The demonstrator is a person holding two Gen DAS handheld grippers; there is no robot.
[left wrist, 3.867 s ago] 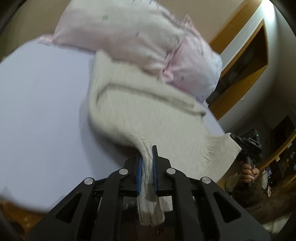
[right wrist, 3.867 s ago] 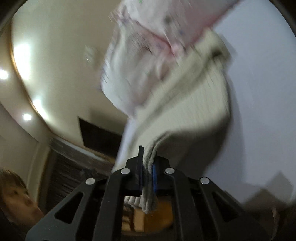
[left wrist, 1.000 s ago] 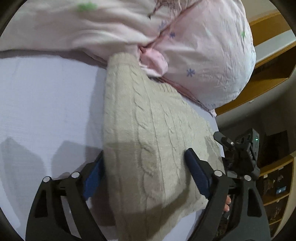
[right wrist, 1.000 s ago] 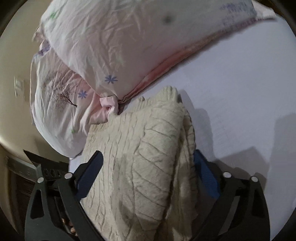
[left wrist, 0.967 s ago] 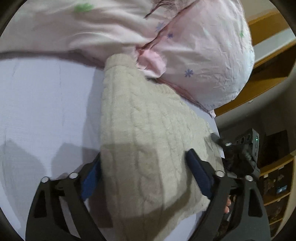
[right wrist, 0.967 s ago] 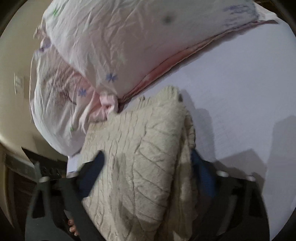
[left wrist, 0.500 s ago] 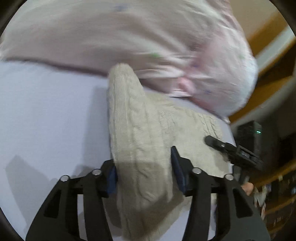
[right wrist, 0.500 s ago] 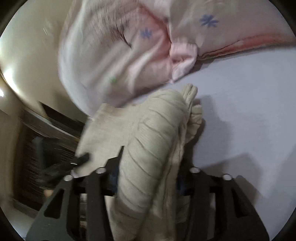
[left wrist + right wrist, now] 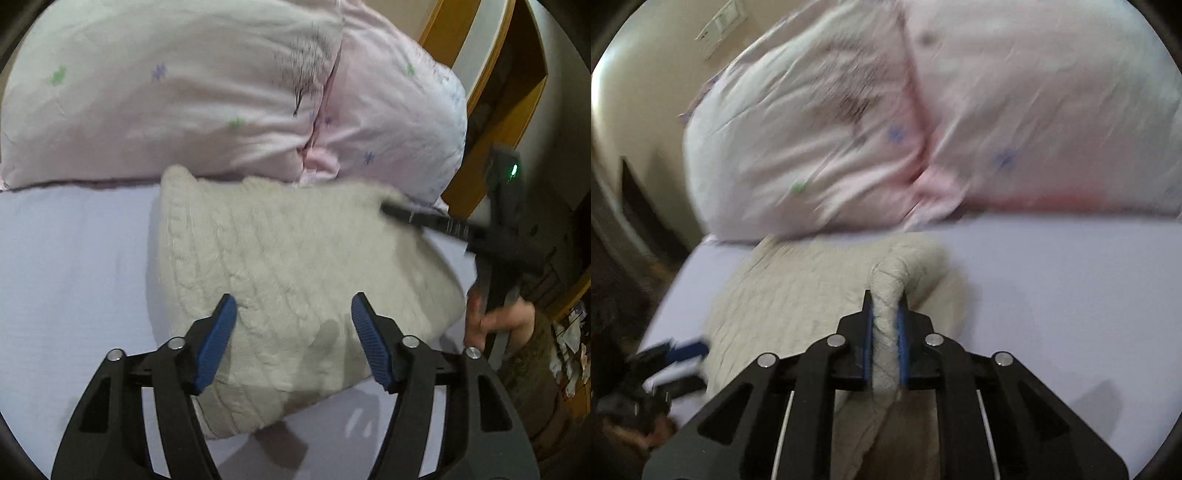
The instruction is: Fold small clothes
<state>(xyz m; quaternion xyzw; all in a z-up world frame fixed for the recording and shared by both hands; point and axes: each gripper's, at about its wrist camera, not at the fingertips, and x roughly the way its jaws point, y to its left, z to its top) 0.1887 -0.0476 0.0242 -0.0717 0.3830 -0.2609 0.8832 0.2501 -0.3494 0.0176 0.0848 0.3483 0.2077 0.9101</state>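
Note:
A cream cable-knit sweater (image 9: pixel 288 266) lies folded on the lilac bed sheet (image 9: pixel 70 266), just in front of the pink pillows. My left gripper (image 9: pixel 293 325) is open, its blue pads over the sweater's near part without pinching it. My right gripper (image 9: pixel 884 321) is shut on a bunched fold of the sweater (image 9: pixel 886 291) at its right end. The right gripper also shows in the left wrist view (image 9: pixel 436 221), at the sweater's far right edge. The left gripper shows blurred at the lower left of the right wrist view (image 9: pixel 679 350).
Two pink flowered pillows (image 9: pixel 207 92) lie against the sweater's far edge; they fill the top of the right wrist view (image 9: pixel 923 110). Wooden shelving (image 9: pixel 491 122) stands beyond the bed's right side. The sheet (image 9: pixel 1071 295) stretches to the right of the sweater.
My left gripper has opened and let go of the sweater. My right gripper has closed from a wide grip to a tight pinch on a fold. The sweater now lies flatter and wider.

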